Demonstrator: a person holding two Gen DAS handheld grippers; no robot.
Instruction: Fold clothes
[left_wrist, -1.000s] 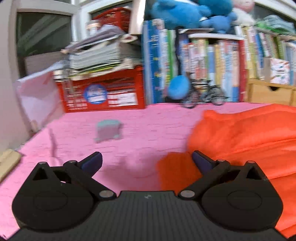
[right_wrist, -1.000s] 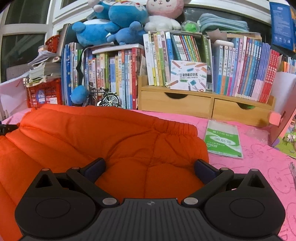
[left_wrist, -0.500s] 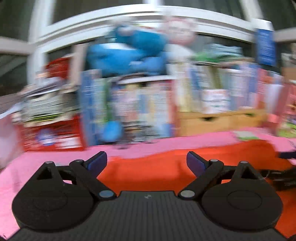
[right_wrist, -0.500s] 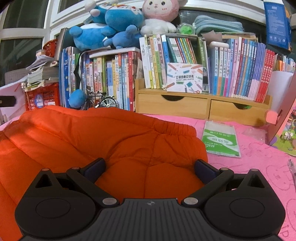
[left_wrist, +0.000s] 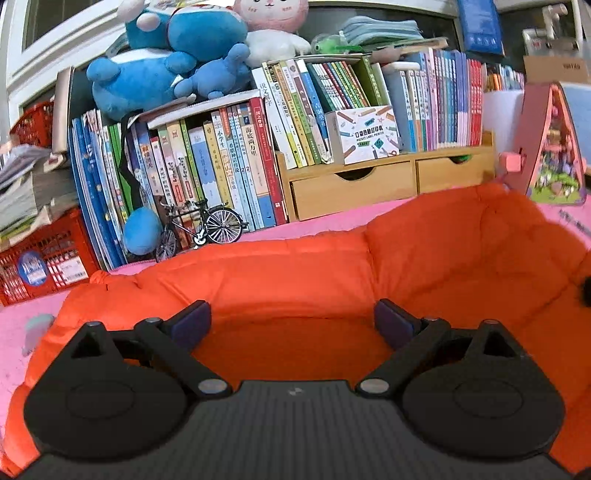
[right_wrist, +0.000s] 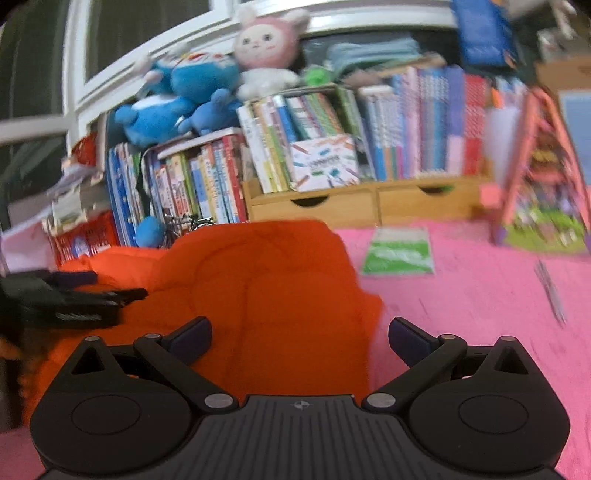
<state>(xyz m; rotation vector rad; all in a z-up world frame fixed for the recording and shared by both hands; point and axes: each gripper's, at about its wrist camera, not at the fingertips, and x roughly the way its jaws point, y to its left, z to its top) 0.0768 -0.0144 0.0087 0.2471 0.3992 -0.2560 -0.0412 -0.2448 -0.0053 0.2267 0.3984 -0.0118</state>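
A: Far left?
B: Red crate (left_wrist: 44, 258) under stacked papers, at the back of a pink bench (left_wrist: 14, 325). Beside it, upright books (left_wrist: 207, 170) with blue plush toys (left_wrist: 162, 59) on top and a toy bicycle (left_wrist: 201, 230) in front.

A: And the garment?
B: Orange padded jacket (left_wrist: 314, 284), puffy and quilted, spread across the bench in the left wrist view. Far side raised into a ridge, right part rising higher.

A: Left gripper?
B: Left gripper (left_wrist: 291, 325) low over the jacket, jaws spread wide, only orange padding visible between them. Nothing pinched. Whether fingers (left_wrist: 190, 323) touch the cloth: cannot tell.

A: Moving right?
B: Wooden drawer unit (left_wrist: 384, 184) behind the jacket, more books on it, a pink plush (left_wrist: 271, 18) above. Further right, a pink triangular toy house (left_wrist: 554, 147).

A: The right wrist view?
B: Blurred. Jacket (right_wrist: 258, 295) bunched into a mound on the left and centre, its right edge falling between the fingers. Left gripper (right_wrist: 122, 293) seen at the left edge, dark, over the orange cloth.

A: Right gripper?
B: Right gripper (right_wrist: 299, 341) also wide open, holding nothing. Left finger (right_wrist: 188, 338) over jacket, right finger (right_wrist: 406, 343) over bare pink bench.

A: Anything else to the right?
B: Green and white packet (right_wrist: 399, 251) flat on the bench, apart from the jacket. Near the right edge, a thin streaked object, too blurred to identify.
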